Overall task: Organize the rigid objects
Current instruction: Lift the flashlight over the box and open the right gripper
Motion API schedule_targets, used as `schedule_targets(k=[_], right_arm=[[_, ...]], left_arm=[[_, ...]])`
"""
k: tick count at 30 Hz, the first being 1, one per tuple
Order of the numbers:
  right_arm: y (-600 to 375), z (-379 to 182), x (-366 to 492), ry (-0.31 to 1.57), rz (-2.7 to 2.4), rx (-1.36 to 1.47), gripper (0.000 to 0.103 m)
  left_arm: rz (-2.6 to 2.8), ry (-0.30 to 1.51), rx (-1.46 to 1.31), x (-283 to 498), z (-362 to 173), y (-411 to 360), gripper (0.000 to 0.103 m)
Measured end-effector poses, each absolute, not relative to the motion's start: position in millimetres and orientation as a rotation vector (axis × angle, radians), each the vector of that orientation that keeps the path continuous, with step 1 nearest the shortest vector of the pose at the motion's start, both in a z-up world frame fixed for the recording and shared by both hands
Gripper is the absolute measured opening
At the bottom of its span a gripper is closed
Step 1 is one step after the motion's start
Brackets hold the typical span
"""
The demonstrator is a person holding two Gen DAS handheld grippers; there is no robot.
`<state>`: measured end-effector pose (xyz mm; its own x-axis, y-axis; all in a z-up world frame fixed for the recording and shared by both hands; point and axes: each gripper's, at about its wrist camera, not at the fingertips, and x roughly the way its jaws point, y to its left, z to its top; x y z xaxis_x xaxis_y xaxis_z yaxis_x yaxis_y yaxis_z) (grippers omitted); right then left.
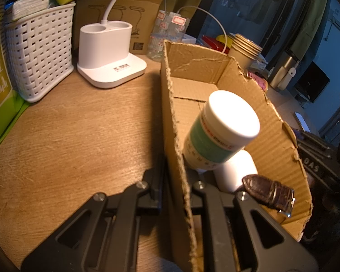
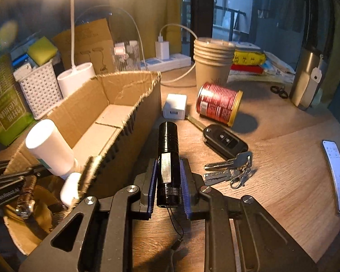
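White woven basket (image 1: 40,52) far left of the cardboard box (image 1: 215,72), stuffed with a tissue pack and a yellow-green sponge. White lamp base (image 1: 108,54) between basket and box, on the wood surface (image 1: 79,136).

Box is open-topped with torn edges. Inside its near end: a white pill bottle (image 1: 217,131) with a teal label, leaning tilted on a second white bottle (image 1: 235,170); a brown watch strap (image 1: 267,192) just right of them. The far end of the box floor is bare.

Left claw (image 1: 178,181) is clamped on the box's near side wall, one finger outside, one inside.

Right of the box, in the right wrist view: black flashlight (image 2: 167,165) gripped between the blue pads of the right claw (image 2: 168,176), lens end pointing away, its lanyard trailing back toward the camera. Flashlight sits just beside the box's outer wall, outside it.

Further right of the box on the surface: white charger cube (image 2: 175,106), red can (image 2: 218,103) on its side, stacked paper cups (image 2: 212,61) behind it, car key fob (image 2: 224,141) with a key bunch (image 2: 231,170), a steel tumbler (image 2: 306,79), and a white remote (image 2: 336,174) at far right.
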<state>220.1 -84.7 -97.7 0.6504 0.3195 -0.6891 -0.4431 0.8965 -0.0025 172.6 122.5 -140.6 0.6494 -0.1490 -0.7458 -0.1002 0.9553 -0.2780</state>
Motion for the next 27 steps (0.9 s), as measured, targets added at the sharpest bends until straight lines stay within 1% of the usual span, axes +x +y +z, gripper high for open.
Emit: schedule_targets(k=[10,27], right_arm=[[-84,-63,201,0.654,0.454,-0.161,0.021],[-61,21,145,0.435,0.558,-0.152,0.021]], left_arm=[[-0.028,0.867,-0.309,172,-140,122,0.011],[-0.028,0.867,-0.308,173,-141,123,0.011]])
